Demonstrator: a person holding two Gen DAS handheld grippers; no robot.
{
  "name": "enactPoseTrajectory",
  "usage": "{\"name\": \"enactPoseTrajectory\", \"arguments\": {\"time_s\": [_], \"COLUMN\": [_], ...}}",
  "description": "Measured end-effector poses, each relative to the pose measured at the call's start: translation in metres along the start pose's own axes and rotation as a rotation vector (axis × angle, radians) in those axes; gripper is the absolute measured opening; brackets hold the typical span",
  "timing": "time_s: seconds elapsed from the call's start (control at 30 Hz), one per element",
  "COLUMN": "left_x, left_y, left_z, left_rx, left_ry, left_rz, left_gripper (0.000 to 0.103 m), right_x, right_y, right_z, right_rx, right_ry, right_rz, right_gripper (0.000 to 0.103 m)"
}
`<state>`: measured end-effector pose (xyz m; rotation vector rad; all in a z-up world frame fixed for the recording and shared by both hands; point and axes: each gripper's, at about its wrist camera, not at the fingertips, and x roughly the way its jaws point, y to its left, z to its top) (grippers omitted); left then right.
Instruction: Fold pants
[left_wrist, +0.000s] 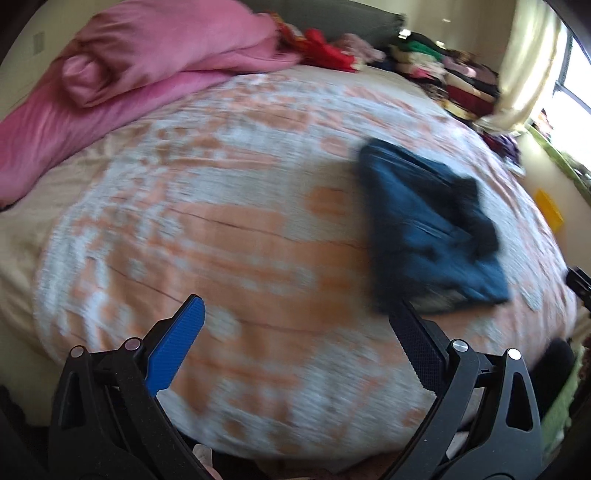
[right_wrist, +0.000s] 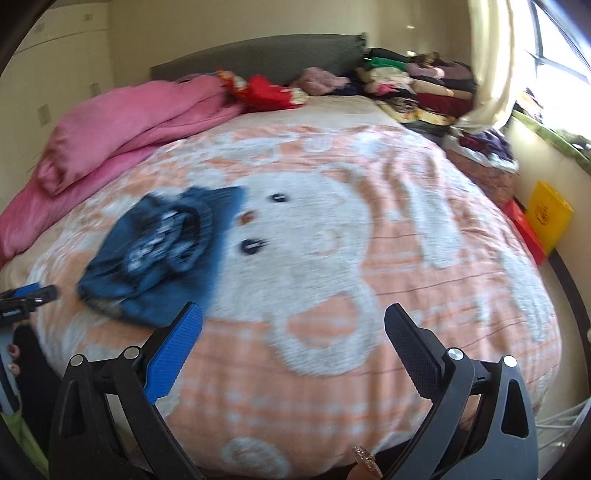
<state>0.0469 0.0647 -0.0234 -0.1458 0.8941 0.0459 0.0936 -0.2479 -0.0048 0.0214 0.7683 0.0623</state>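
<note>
Folded dark blue pants (left_wrist: 428, 225) lie in a compact bundle on the orange-and-white bedspread (left_wrist: 229, 229). In the left wrist view they sit to the right, just beyond the black finger. My left gripper (left_wrist: 297, 306) is open and holds nothing. In the right wrist view the pants (right_wrist: 159, 258) lie at the left, just beyond the blue finger, with a printed lining showing. My right gripper (right_wrist: 293, 314) is open over the bedspread (right_wrist: 369, 258) and holds nothing. The left gripper's tip (right_wrist: 33, 293) shows at the left edge. Both views are blurred by motion.
A pink duvet (left_wrist: 122, 81) is bunched at the far left of the bed. Stacks of folded clothes (right_wrist: 424, 85) stand by the grey headboard (right_wrist: 266, 55) at the far right. A yellow box (right_wrist: 548, 214) and a red box (right_wrist: 524, 229) sit on the floor under the window.
</note>
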Motion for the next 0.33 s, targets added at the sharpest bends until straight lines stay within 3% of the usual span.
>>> {"name": "enactPoseTrajectory", "arguments": {"time_s": [0.17,0.33], "left_x": [0.032,0.086], "left_y": [0.067,0.136], "left_z": [0.049,0.103], "left_rx": [-0.096,-0.184], "left_ry": [0.003,0.021], "left_rz": [0.156,0.291], "left_gripper": [0.093,0.093], "right_x": [0.024,0.075], "right_y": [-0.071,-0.165], "right_z": [0.026,0.054], "right_rx": [0.093,0.214], "right_ry": [0.01,0.089], "right_rz": [-0.111,-0.243], "right_gripper": [0.098,0.098]}}
